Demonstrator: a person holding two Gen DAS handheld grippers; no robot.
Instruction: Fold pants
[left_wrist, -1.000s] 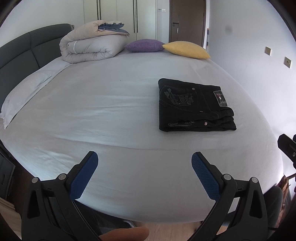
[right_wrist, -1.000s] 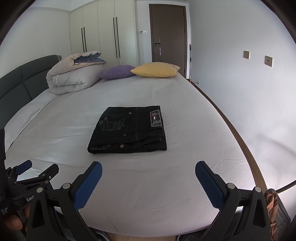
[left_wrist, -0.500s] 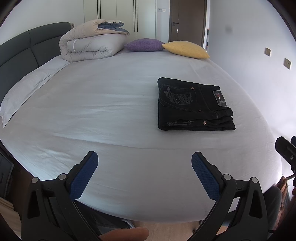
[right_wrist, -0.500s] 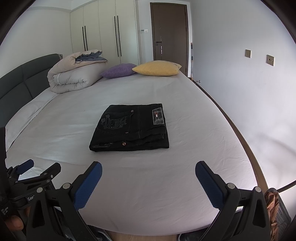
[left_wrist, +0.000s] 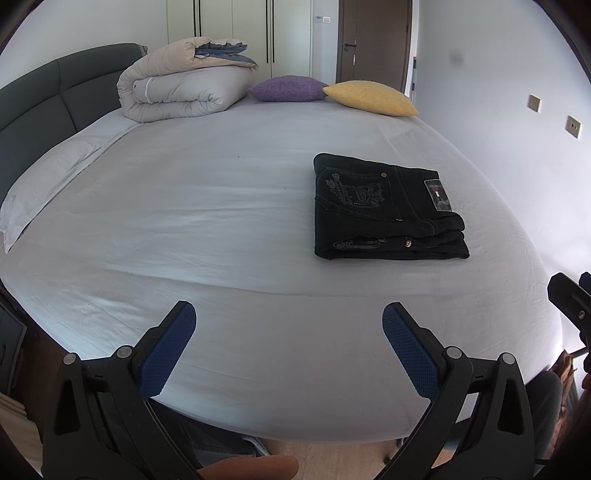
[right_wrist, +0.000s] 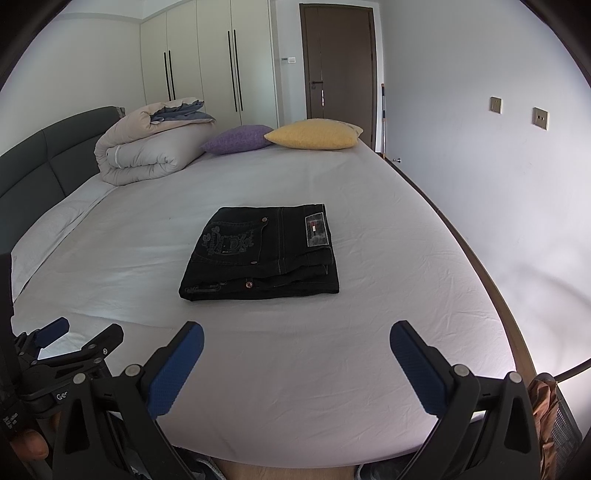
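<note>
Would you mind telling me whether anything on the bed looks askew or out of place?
Nothing stands out. The black pants lie folded in a compact stack on the white sheet, edges fairly even. The rolled duvet and two cushions sit tidily at the far end. Both grippers are open, clear of the pants.

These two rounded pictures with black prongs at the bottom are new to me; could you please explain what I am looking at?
There is no robot here. A person holds a hand-held gripper in each hand, and each carries a wide-angle camera looking forward along its two blue-padded fingers. One picture comes from the left gripper, the other from the right gripper. Both are open and hold nothing. They hover at the near edge of a bed with a white sheet. On it lie dark pants, folded into a compact rectangle. At the far end are a rolled duvet, a purple pillow and a yellow pillow.
</note>
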